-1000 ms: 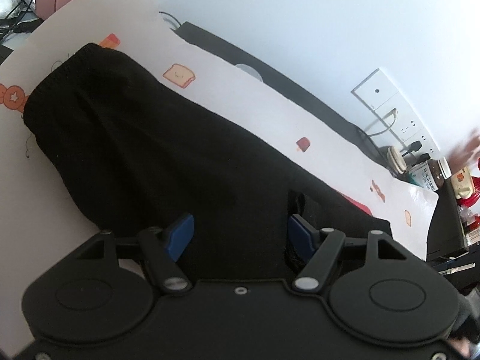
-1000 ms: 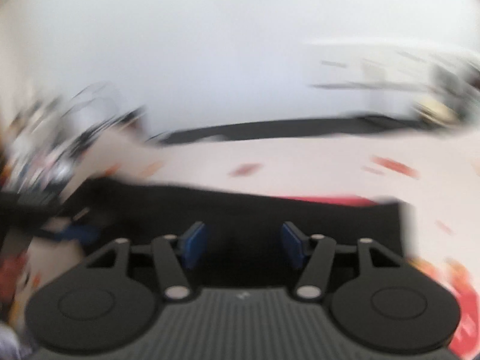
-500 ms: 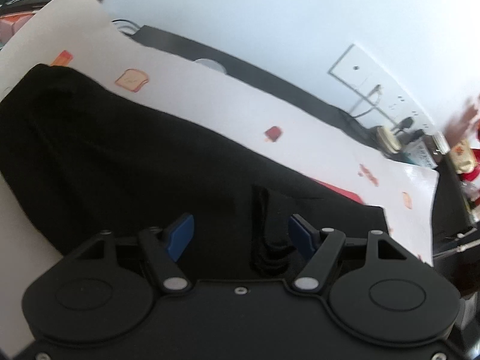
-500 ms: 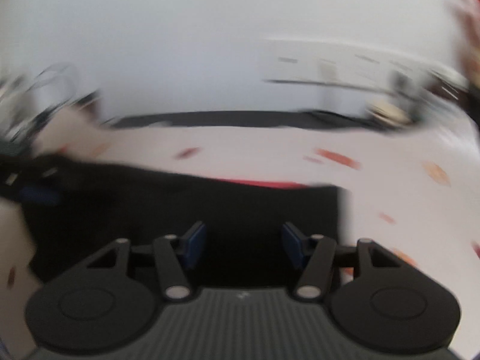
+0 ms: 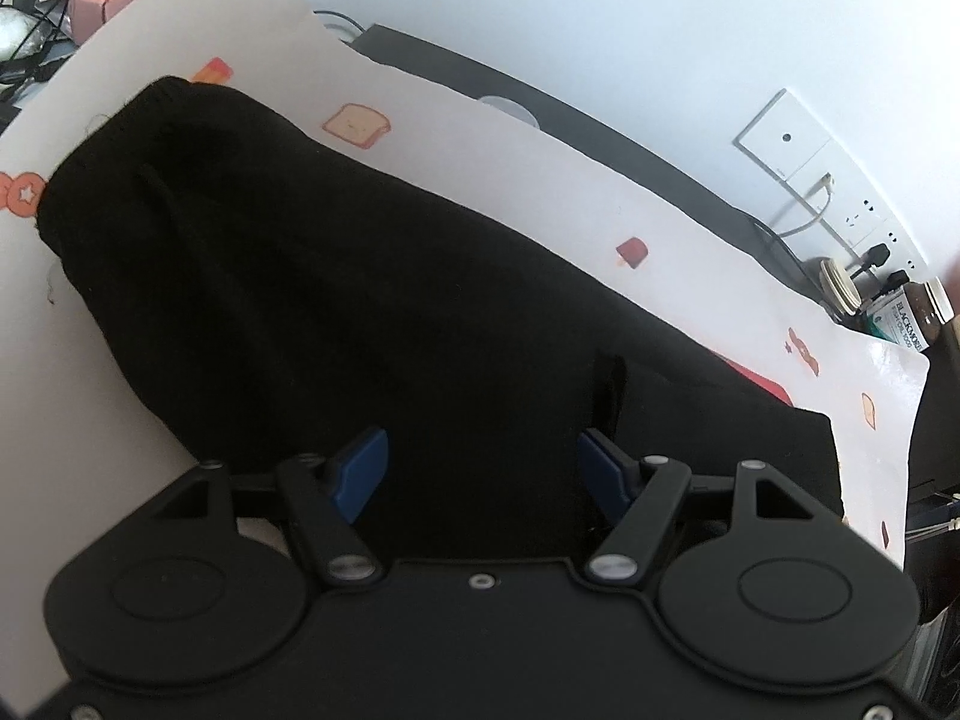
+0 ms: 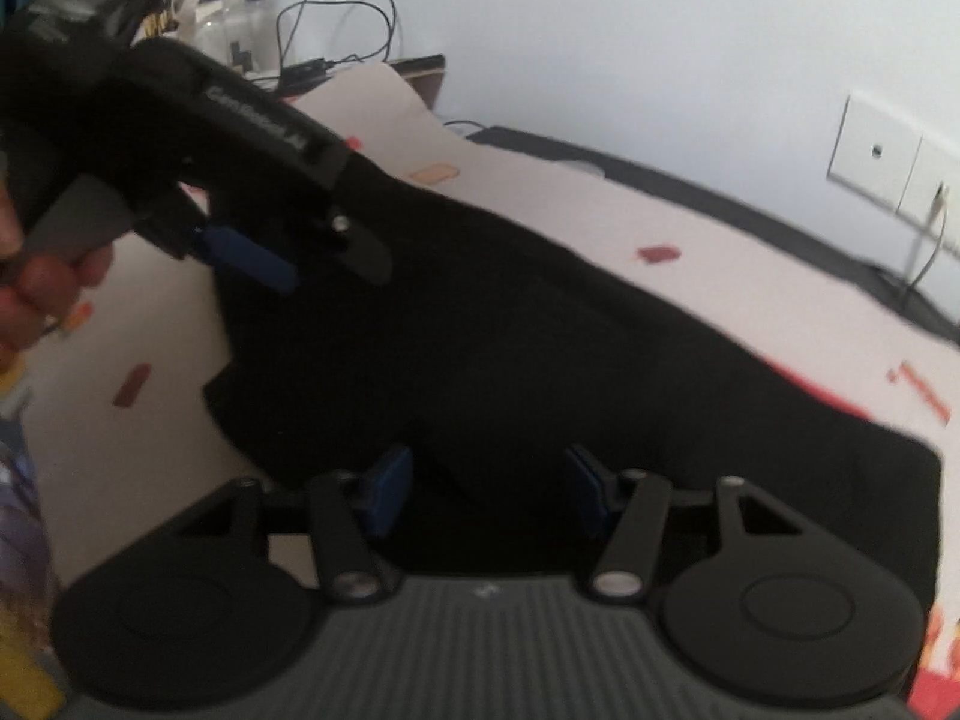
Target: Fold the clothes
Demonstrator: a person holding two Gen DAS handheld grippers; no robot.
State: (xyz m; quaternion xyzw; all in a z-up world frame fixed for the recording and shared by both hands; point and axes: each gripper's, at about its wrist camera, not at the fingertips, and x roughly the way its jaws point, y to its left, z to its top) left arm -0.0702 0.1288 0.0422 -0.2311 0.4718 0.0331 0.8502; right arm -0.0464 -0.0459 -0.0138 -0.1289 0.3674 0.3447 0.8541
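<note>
White cloth printed with toast slices and other small pictures [image 5: 540,180] covers the table, and a pale wall with a socket panel [image 5: 798,150] rises behind it. Black garment [image 5: 372,312], knitted and long, lies flat across this cloth, its ribbed end toward the far left corner and its wider end toward the near right, where a red patch [image 5: 762,384] shows just past its far edge. A narrow black strap [image 5: 609,384] lies on the garment near that wider end.

Left tongs [image 5: 483,474] hang over the near edge of the garment with their blue pads apart, released, nothing pinched between them; the fabric lies below and beyond the pads, and the strap sits just ahead of the right-hand pad. Right tongs [image 6: 489,492] hover over the garment's near edge closer to the wider end, also released, pads apart with the cloth under them. Whether either pair touches the fabric cannot be told.

In the right wrist view, which is slightly blurred, the left tongs appear at upper left, one blue pad [image 6: 252,255] above the garment, gripped by a person's hand [image 6: 42,288]. Jars [image 5: 900,312] stand beyond the cloth's far right corner, under the socket panel.
</note>
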